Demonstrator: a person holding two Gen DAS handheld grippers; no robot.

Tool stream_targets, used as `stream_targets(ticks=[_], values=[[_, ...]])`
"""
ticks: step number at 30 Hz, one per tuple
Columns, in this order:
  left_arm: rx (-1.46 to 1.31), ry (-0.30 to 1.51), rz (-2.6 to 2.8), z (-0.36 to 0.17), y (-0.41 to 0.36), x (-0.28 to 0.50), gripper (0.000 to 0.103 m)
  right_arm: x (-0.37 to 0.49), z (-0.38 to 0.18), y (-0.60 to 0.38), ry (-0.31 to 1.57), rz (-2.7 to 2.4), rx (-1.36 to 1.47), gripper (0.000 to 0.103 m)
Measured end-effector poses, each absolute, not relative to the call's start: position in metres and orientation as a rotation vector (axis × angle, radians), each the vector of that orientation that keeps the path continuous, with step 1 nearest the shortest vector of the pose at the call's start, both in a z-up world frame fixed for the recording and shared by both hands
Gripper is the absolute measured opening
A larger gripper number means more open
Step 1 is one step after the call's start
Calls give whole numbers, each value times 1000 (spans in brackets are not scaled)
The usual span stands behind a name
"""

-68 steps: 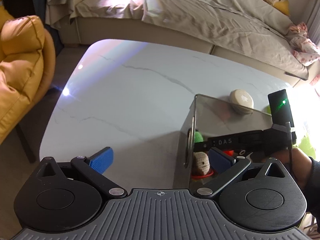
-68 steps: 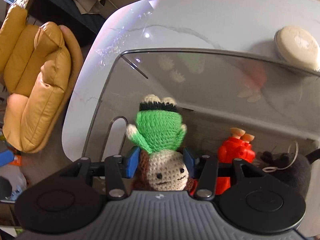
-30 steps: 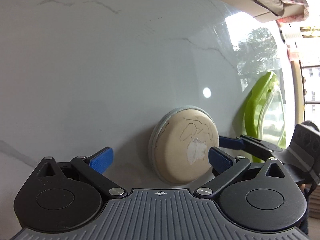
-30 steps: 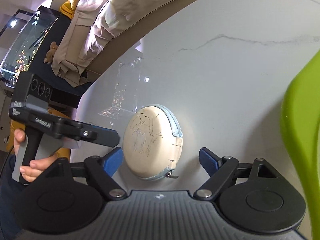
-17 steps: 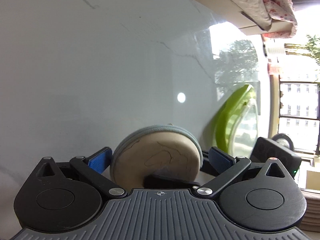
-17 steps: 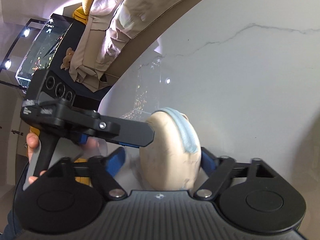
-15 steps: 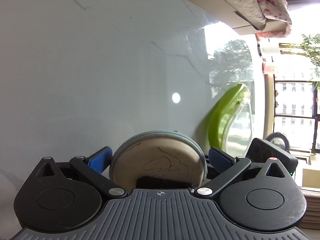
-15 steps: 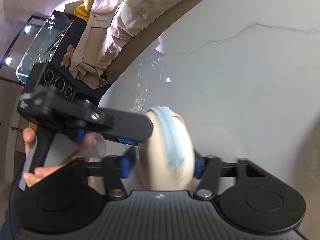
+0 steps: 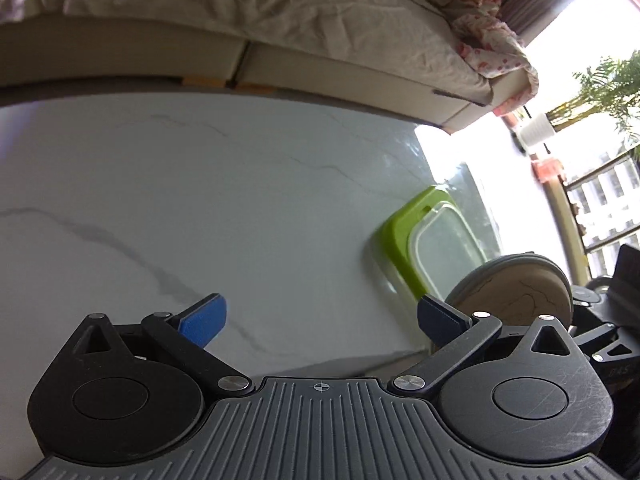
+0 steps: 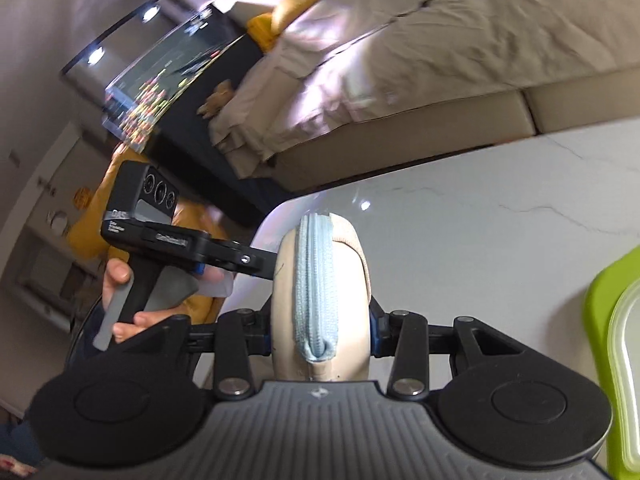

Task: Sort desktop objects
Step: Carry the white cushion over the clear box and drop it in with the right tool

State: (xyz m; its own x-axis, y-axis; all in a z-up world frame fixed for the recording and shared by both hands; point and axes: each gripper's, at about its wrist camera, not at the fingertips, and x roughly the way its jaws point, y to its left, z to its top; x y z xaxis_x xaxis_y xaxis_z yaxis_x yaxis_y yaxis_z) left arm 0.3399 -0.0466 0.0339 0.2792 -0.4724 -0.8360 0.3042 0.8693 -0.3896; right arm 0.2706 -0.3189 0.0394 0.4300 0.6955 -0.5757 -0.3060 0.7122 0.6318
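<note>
A round beige pouch (image 10: 320,292) with a blue zipper stands on edge between the pads of my right gripper (image 10: 320,328), which is shut on it and holds it above the white marble table (image 10: 500,248). In the left wrist view the same pouch (image 9: 516,300) shows at the right, outside my left gripper (image 9: 320,316), which is open with nothing between its blue pads. Seen from the right wrist, the left gripper's body (image 10: 160,236) is held by a hand (image 10: 120,280), and one of its black fingers reaches just beside the pouch.
A green-rimmed clear lid (image 9: 404,248) lies near the table's right edge and shows at the right of the right wrist view (image 10: 604,292). A covered sofa (image 9: 280,20) runs behind the table. A screen (image 10: 160,80) and a yellow armchair (image 10: 88,236) stand off to the left.
The right gripper closed on the pouch, tipped it on edge and lifted it off the table. The left gripper rose and drew aside, so the pouch is no longer between its fingers.
</note>
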Motion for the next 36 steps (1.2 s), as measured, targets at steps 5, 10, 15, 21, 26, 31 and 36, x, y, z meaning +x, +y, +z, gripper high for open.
stream_targets(ticks=[5, 10, 15, 21, 26, 31, 36], values=[[69, 983, -163, 65, -5, 236, 103, 230, 34, -227, 1112, 712, 192, 43], [75, 980, -68, 59, 35, 173, 103, 217, -9, -152, 1243, 730, -65, 43], [25, 991, -42, 59, 60, 143, 103, 209, -45, -104, 1347, 779, -290, 43], [-7, 983, -53, 68, 87, 128, 103, 204, -65, -92, 1404, 756, -414, 44], [5, 981, -67, 67, 88, 127, 103, 203, -61, -99, 1435, 708, -375, 59], [17, 987, -88, 65, 79, 129, 103, 205, -47, -116, 1421, 665, -287, 70], [46, 999, -121, 63, 58, 132, 103, 202, -17, -160, 1346, 621, -131, 71]])
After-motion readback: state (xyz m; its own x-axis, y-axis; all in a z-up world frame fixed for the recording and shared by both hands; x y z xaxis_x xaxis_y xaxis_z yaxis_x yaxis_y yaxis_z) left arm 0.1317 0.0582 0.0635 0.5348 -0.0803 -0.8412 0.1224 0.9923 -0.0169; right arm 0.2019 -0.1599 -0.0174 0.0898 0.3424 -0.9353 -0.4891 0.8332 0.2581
